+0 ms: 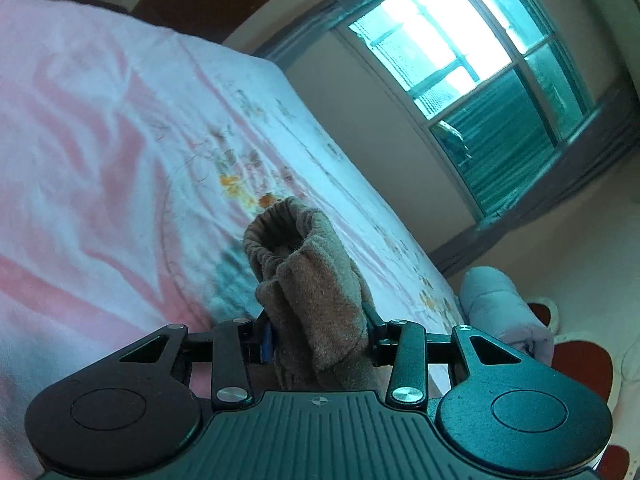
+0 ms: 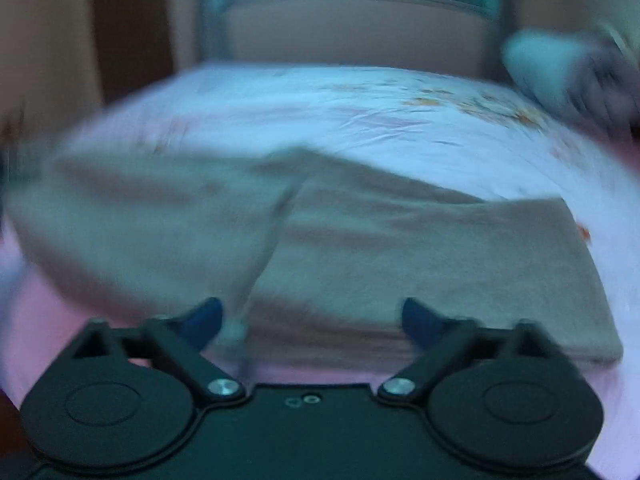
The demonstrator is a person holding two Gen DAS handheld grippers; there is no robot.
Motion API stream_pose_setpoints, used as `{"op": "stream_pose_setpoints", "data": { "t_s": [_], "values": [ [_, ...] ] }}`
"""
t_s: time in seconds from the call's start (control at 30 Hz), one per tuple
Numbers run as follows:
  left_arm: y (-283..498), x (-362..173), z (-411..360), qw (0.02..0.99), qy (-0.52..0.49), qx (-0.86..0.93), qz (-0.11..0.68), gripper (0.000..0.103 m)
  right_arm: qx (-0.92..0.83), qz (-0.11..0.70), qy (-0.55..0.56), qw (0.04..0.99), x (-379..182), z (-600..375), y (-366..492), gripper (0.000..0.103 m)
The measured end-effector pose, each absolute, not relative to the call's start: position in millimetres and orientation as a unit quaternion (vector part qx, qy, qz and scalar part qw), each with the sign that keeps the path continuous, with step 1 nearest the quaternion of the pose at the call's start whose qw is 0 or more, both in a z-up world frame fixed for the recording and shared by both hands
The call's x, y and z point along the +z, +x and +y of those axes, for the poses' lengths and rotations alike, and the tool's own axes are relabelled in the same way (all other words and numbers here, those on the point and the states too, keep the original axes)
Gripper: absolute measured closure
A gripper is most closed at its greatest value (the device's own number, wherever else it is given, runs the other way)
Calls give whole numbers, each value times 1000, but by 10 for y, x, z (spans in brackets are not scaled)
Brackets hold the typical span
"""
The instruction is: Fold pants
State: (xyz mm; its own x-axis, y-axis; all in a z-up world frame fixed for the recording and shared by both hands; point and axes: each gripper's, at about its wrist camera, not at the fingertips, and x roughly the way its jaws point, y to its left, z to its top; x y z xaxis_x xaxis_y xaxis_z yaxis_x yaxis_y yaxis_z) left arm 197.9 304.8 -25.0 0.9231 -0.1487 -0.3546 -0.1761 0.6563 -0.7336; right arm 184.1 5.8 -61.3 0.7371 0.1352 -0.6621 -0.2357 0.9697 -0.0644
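Two grippers, one fold

One gripper, the left gripper [image 1: 318, 332], pinches a bunched end of the pants [image 2: 360, 248]. The right gripper [image 2: 312, 316] is spread wide, holding nothing. Pants lie on the bed [image 2: 360, 112]. Lay the held end down flat, edges matching.

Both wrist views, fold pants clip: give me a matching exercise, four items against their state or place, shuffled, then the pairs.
Items:
1. left gripper
2. right gripper
3. pants
4. rolled pale bundle

States:
A. jaws spread wide, nothing between the pads
B. beyond the bed's edge, off the bedsheet
C. shut on a bunched brown end of fabric
D. spread out on the bed, tan

Pairs: 1-C, 2-A, 3-D, 4-B
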Motion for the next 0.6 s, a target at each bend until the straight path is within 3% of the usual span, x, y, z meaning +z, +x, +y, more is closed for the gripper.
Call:
{"op": "stream_pose_setpoints", "data": {
  "t_s": [0.07, 0.17, 0.27, 0.6],
  "values": [
    [1952, -147, 2989, 895, -399, 0, 197, 62, 85, 344, -130, 926, -788, 195, 1822, 8],
    [1947, 2, 2912, 905, -378, -7, 193, 62, 76, 329, -131, 932, -825, 187, 1777, 8],
    [1927, 120, 2857, 912, -361, -6, 194, 62, 77, 311, -116, 940, -634, 145, 1706, 18],
    [1813, 487, 2545, 933, -308, -13, 185, 62, 54, 320, -114, 939, -836, 75, 1855, 12]
  ]
}}
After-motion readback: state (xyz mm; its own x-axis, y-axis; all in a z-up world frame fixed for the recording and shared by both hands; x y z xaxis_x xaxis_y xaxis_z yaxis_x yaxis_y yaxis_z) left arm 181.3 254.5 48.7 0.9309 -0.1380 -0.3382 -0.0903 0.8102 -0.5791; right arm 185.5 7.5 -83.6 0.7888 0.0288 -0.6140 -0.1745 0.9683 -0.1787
